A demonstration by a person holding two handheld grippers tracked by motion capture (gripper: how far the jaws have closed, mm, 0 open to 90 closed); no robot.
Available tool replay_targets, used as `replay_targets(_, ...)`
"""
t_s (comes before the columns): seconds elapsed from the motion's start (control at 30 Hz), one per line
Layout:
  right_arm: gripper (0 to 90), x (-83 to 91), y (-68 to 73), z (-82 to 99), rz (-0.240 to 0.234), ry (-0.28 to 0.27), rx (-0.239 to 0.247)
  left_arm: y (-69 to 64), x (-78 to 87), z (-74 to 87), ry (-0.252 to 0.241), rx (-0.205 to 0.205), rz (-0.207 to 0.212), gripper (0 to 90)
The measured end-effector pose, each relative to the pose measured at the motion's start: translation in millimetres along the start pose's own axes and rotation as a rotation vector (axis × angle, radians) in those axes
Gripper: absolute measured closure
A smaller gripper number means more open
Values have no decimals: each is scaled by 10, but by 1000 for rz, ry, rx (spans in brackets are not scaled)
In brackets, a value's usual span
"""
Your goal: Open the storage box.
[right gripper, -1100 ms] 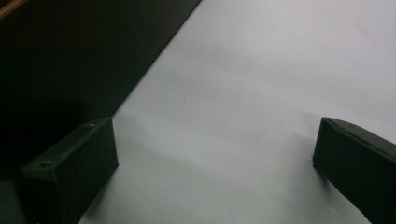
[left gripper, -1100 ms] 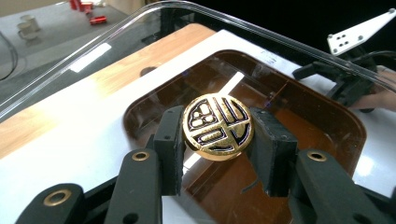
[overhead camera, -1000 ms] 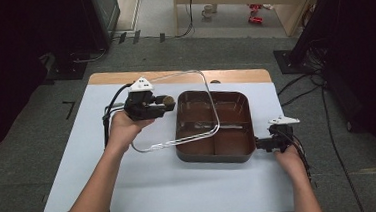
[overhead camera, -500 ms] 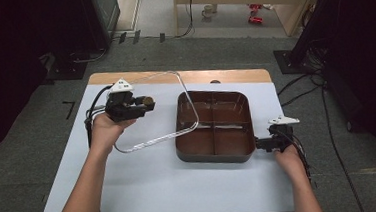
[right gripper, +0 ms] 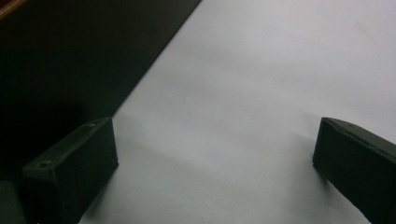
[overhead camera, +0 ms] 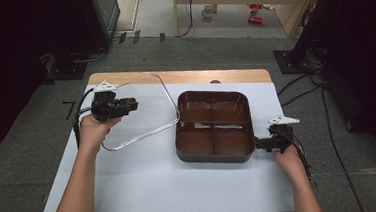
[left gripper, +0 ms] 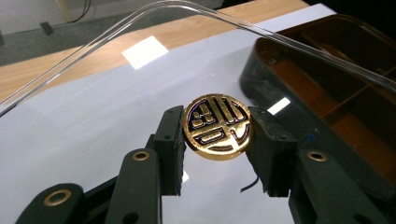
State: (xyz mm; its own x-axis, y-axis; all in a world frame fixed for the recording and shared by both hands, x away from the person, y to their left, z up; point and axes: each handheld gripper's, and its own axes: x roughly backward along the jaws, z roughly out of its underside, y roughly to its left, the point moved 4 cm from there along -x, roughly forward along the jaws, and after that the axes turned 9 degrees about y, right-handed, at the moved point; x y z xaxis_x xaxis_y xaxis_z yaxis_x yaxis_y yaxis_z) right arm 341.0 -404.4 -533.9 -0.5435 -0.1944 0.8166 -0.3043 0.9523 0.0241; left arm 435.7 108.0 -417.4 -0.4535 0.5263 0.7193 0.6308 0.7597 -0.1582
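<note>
Clear lid carried off the brown tray by its gold knob

The left gripper (overhead camera: 126, 106) is clamped on the round gold knob (left gripper: 218, 127) of a clear lid (overhead camera: 141, 107), a sensible hold since the knob is the only firm handle on the slippery plastic (the pads sit on either side of it in the left gripper view). The lid hangs tilted over the tabletop's (overhead camera: 181, 186) far left corner, its near edge low by the white surface, just left of the divided brown tray (overhead camera: 214, 125) at the middle. The right gripper (overhead camera: 260, 143), jaws spread wide with nothing between them, rests by the tray's near right corner, probably to steady it. A second ago the lid was above the tray; it has since swung left and sunk, the right hand unmoved
</note>
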Motion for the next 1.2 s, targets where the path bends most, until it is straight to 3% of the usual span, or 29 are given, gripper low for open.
replay_targets(0.53,0,0,0,0,0,0,0,537,-288,332,62,134,-126,589)
replay_targets(0.97,0,0,0,0,0,0,1,624,-545,443,145,110,-162,588)
replay_targets(1.2,0,0,0,0,0,0,0,622,-592,460,150,103,-169,588)
